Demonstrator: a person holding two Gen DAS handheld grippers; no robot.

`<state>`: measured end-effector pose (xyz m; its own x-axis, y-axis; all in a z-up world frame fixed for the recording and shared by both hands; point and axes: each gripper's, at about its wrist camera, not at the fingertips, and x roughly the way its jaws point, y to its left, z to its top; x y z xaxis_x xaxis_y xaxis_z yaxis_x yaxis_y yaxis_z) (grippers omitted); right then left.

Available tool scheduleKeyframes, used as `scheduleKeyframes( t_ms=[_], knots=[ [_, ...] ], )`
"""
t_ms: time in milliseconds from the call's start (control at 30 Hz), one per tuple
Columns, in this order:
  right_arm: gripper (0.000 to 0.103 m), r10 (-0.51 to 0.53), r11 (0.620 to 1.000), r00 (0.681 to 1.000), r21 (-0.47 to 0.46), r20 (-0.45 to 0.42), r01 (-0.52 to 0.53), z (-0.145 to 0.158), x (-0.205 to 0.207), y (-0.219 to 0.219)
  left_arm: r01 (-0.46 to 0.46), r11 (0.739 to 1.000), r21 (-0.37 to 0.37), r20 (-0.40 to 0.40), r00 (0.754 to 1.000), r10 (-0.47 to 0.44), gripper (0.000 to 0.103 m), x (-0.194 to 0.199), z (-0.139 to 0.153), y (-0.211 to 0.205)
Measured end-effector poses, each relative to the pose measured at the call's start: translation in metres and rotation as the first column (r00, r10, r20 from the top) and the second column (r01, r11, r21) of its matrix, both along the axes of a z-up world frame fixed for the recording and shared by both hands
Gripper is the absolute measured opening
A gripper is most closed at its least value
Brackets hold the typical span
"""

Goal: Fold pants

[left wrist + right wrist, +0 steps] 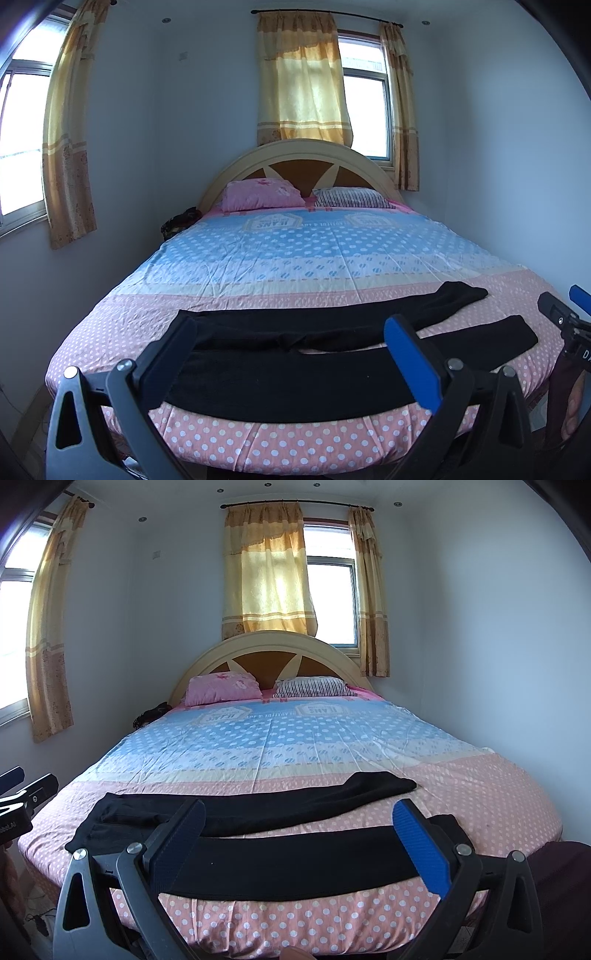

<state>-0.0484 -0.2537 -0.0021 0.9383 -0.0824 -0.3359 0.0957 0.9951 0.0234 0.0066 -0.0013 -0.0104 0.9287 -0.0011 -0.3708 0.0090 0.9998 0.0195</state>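
Black pants (295,380) lie spread flat across the foot of the bed, waist at the left, the two legs reaching right and splayed apart; they also show in the right wrist view (288,864). My left gripper (291,328) is open and empty, held above the near edge of the bed over the waist half. My right gripper (299,812) is open and empty, over the near leg. The right gripper (565,314) shows at the right edge of the left wrist view. The left gripper (26,786) shows at the left edge of the right wrist view.
The bed (295,251) has a pink and blue dotted sheet, with a pink pillow (262,194) and a striped pillow (351,197) by the rounded headboard (299,155). Walls close in on both sides. Curtained windows (365,103) stand behind and at left.
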Motion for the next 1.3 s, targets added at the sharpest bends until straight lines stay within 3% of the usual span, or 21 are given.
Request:
scheduleKeyframes(
  t_ms=[1300],
  knots=[
    [0.102,-0.015,1.000,0.999,-0.006,-0.042,0.015,-0.015,0.013,-0.006,0.008,1.000,0.003,-0.027,1.000,-0.008,0.103,0.006,-0.009,-0.003]
  ],
)
